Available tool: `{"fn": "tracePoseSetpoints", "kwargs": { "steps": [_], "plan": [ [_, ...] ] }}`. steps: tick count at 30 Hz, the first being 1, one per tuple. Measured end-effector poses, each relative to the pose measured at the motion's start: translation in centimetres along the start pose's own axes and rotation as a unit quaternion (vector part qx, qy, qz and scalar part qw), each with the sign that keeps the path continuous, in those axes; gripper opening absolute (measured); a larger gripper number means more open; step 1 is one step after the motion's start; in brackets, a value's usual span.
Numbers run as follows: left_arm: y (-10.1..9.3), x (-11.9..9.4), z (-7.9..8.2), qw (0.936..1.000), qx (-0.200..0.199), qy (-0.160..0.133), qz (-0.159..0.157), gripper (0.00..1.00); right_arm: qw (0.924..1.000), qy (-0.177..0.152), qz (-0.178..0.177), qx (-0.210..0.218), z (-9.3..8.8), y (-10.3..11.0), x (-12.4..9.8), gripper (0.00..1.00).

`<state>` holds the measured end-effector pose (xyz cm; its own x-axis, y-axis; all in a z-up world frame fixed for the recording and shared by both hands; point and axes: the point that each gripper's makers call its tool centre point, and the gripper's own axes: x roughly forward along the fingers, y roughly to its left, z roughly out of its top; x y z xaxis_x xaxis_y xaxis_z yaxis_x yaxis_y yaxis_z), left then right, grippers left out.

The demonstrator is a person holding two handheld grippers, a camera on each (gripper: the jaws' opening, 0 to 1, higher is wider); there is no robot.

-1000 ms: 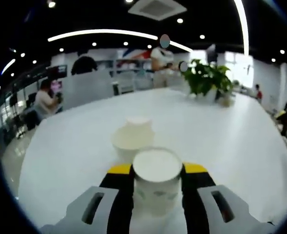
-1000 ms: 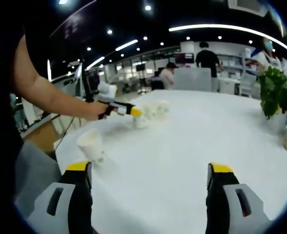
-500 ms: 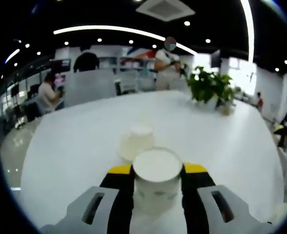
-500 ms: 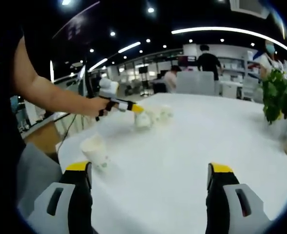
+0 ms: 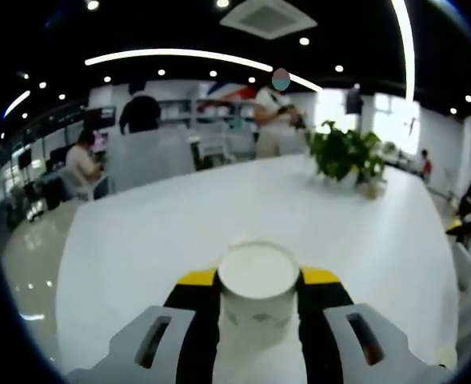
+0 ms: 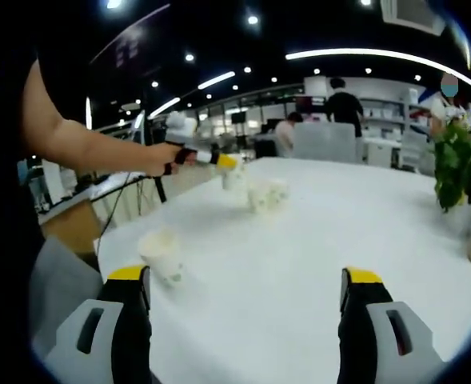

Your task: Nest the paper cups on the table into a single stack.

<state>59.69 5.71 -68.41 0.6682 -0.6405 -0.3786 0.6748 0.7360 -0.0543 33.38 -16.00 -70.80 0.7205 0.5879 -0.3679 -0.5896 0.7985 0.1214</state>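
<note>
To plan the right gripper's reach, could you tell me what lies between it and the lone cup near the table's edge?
Only bare white table lies between the open right gripper and the lone cup, as the right gripper view shows.

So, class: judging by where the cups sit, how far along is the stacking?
Nothing is nested yet. In hand: the left tongs grip one cup, raised above the cup on the table. Left: a third cup stands apart near the open right tongs.
</note>
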Motion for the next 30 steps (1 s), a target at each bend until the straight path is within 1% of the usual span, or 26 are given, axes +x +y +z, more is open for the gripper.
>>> {"fn": "tracePoseSetpoints", "kwargs": {
  "steps": [2, 6, 8, 10, 12, 14, 16, 23, 28, 30],
  "plan": [
    [-0.1, -0.3, 0.6, 1.0, 0.0, -0.002, -0.002, 0.37, 1.0, -0.001, 0.001, -0.002, 0.2, 0.1, 0.0, 0.97],
    [-0.1, -0.6, 1.0, 1.0, 0.0, -0.003, -0.005, 0.37, 1.0, -0.005, 0.002, -0.005, 0.8, 0.3, 0.0, 0.97],
    [-0.2, -0.8, 1.5, 1.0, 0.004, -0.003, -0.007, 0.37, 1.0, -0.007, 0.002, -0.005, 0.9, 0.4, -0.1, 0.97],
    [-0.5, -1.0, 2.5, 0.9999, 0.011, -0.001, -0.013, 0.37, 0.9999, -0.009, 0.002, -0.007, 1.1, 0.5, -0.3, 0.97],
    [-0.8, -1.3, 3.5, 0.9998, 0.009, -0.001, -0.02, 0.37, 0.9999, -0.009, 0.002, -0.008, 1.1, 0.6, -0.4, 0.97],
    [-1.1, -1.5, 4.2, 0.9997, 0.011, 0.001, -0.023, 0.37, 0.9999, -0.009, 0.0, -0.008, 1.1, 0.6, -0.5, 0.97],
    [-1.5, -1.8, 4.8, 0.9994, 0.022, -0.002, -0.028, 0.37, 0.9999, -0.01, -0.001, -0.007, 1.1, 0.7, -0.6, 0.97],
    [-2.0, -2.7, 5.4, 0.9989, 0.03, -0.003, -0.037, 0.37, 0.9999, -0.014, 0.001, -0.009, 1.5, 1.3, -0.5, 0.97],
    [-2.8, -3.8, 5.6, 0.9983, 0.033, -0.008, -0.047, 0.37, 0.9998, -0.018, 0.003, -0.01, 1.6, 1.6, -0.5, 0.97],
    [-3.3, -4.2, 5.9, 0.9977, 0.035, -0.013, -0.056, 0.37, 0.9998, -0.018, 0.004, -0.011, 1.7, 1.7, -0.5, 0.97]
  ]
}}
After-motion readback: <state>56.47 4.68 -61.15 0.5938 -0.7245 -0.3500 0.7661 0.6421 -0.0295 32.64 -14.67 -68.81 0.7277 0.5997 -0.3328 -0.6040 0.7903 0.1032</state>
